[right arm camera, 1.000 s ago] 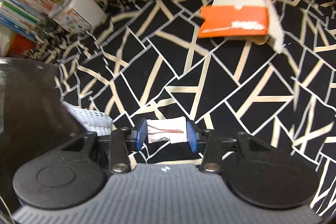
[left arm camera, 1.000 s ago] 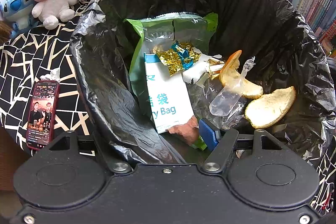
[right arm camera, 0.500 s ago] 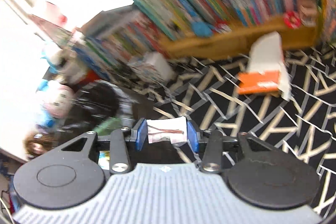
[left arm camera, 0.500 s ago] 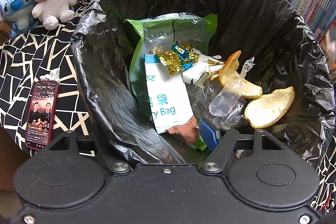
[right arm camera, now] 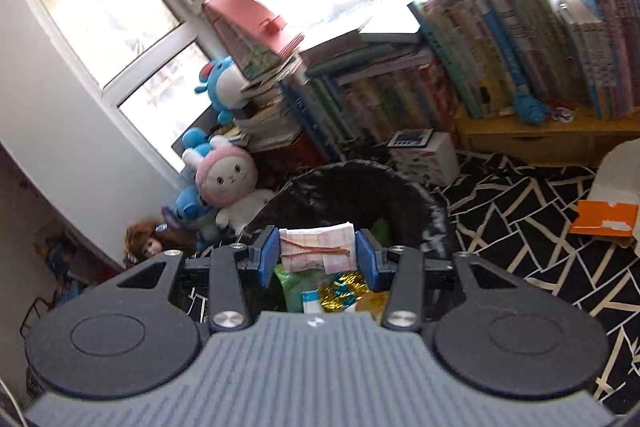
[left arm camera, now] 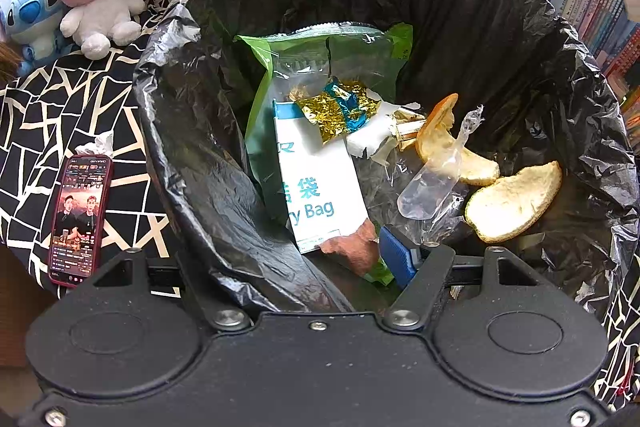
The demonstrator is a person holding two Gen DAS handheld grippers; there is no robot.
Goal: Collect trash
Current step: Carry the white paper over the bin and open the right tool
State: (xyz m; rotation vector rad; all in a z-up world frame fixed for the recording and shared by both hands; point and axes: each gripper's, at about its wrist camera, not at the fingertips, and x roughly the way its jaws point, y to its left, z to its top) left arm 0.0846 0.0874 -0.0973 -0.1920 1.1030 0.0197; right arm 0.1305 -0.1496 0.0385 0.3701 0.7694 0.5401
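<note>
While our right gripper (right arm camera: 316, 257) carries a folded paper packet (right arm camera: 317, 251) between its blue pads, the black bin liner (right arm camera: 360, 187) opens just ahead of and below its fingertips. We judge the packet light and soft: thin pinkish paper, creased, with a red-brown band across its face. It is gripped at its two side edges at a middling width. That suits it, since a harder squeeze would only buckle it, and it should drop freely once let go.

Our left gripper (left arm camera: 304, 267) straddles the near wall of the liner (left arm camera: 224, 195); one blue pad shows inside, the other finger is hidden behind the plastic, so we cannot tell how firmly the film is pinched. That film is thin, slippery and easily torn.

Inside, ahead of the left fingers, lie a white pouch (left arm camera: 320, 183) printed "Bag" under Chinese characters, gold foil wrappers (left arm camera: 340, 107), and citrus peel (left arm camera: 516, 203). No brand is readable.
</note>
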